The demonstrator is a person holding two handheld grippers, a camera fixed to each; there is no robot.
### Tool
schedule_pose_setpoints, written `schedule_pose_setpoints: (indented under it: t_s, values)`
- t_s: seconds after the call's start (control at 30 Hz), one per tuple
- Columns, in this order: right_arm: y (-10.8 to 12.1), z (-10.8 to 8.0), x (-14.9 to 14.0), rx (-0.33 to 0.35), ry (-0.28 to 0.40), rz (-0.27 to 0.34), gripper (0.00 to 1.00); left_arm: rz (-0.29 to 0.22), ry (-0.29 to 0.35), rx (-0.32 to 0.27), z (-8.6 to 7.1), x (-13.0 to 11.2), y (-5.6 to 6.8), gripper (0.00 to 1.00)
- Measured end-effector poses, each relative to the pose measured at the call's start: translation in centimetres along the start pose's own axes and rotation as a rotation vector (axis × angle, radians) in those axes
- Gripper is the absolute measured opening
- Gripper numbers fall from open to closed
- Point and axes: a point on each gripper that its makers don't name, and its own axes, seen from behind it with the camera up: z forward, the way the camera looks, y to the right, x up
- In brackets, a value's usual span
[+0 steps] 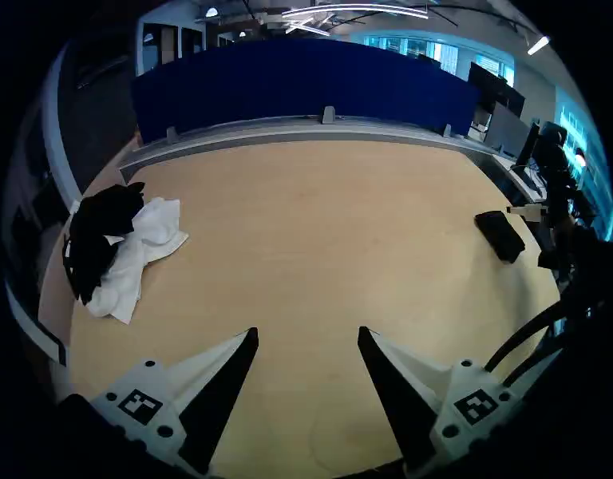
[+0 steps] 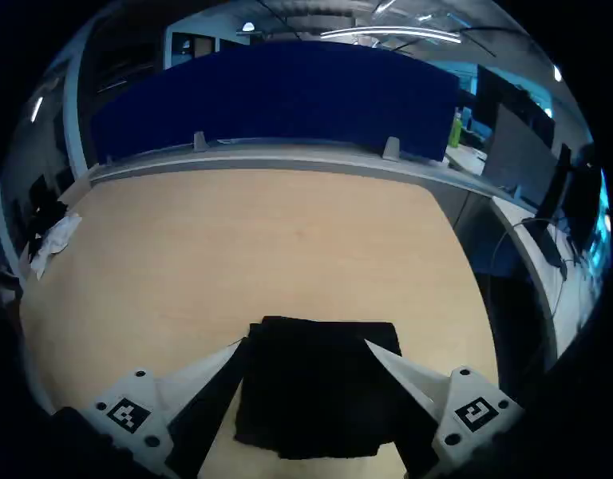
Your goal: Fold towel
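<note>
My left gripper (image 1: pixel 307 330) hung wide open, empty, over the pale wooden table (image 1: pixel 322 239). My right gripper (image 2: pixel 306 342) was spread just as wide, its fingers flanking the flat folded black towel (image 2: pixel 318 391) at the table's near edge.

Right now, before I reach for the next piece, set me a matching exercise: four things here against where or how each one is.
Things:
1. folded black towel
2. white towel
3. blue partition
4. left gripper

Place or state:
a. stands along the far edge of the table
b. open, over bare tabletop
c. crumpled, heaped with a black cloth
d. lies flat between the fingers of the right gripper

Pairs: 1-d, 2-c, 3-a, 4-b.
</note>
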Motion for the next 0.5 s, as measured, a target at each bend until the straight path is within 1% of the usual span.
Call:
schedule_pose_setpoints:
  t_s: [0.2,0.4,0.5]
  values:
    - [-2.3,-3.0,-0.6,-0.015,0.047,0.017,1.0,-0.013,0.027,-0.007,0.0,0.6,-0.3,0.92]
    - [-5.7,-6.9,-0.2,-0.017,0.12,0.056,1.0,-0.02,0.057,-0.017,-0.1,1.1,-0.7,0.93]
    - [-7.8,-8.9,0.3,-0.01,0.165,0.083,1.0,-0.024,0.072,-0.022,-0.1,1.2,-1.0,0.92]
